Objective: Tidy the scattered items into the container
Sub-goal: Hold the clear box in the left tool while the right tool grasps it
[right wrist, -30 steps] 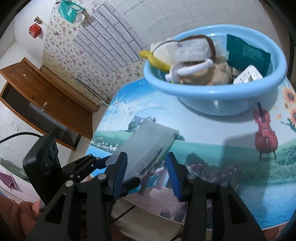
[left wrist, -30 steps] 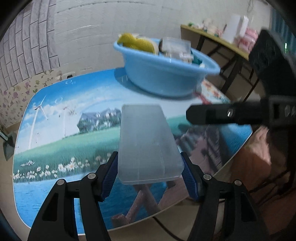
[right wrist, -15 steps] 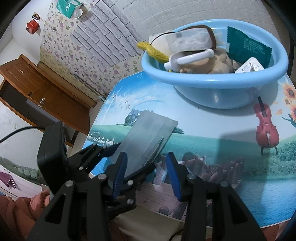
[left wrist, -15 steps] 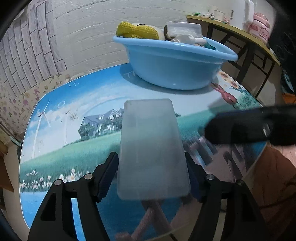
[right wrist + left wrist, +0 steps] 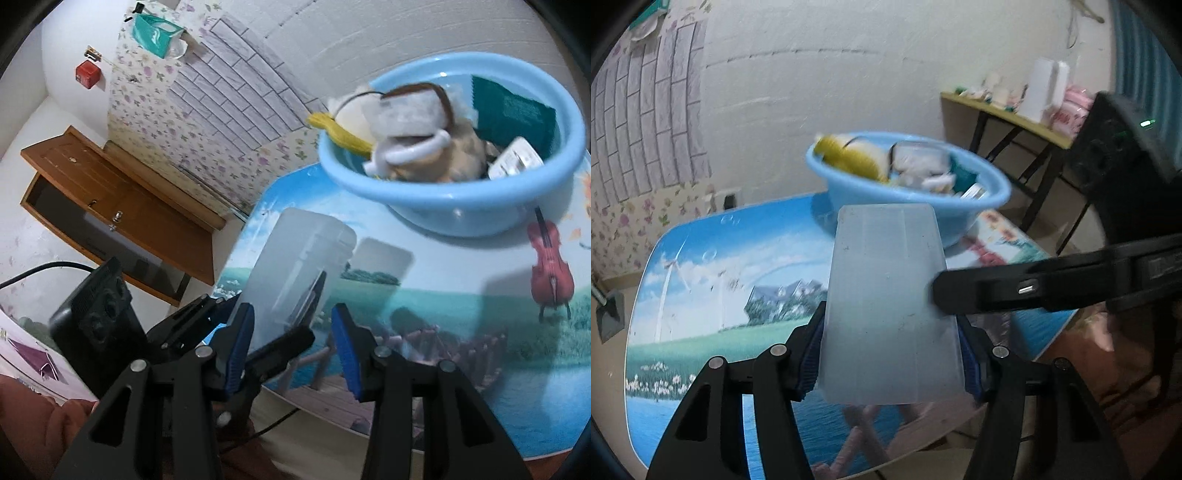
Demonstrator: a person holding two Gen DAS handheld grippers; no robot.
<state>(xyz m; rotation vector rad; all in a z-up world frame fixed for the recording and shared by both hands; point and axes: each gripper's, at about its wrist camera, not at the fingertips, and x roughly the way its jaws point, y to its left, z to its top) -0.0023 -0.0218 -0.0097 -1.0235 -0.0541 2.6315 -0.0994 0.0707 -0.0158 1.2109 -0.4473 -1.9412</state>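
A brown wooden door (image 5: 122, 218) stands open; a yellow side table (image 5: 1004, 110) holds blurred clutter.

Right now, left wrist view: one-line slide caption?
Left gripper lifts a frosted plastic box above the printed table, toward the full blue basin.

The frosted box (image 5: 890, 306) hides the basin's (image 5: 990, 199) near wall; the basin's contents (image 5: 916, 166) are blurred.
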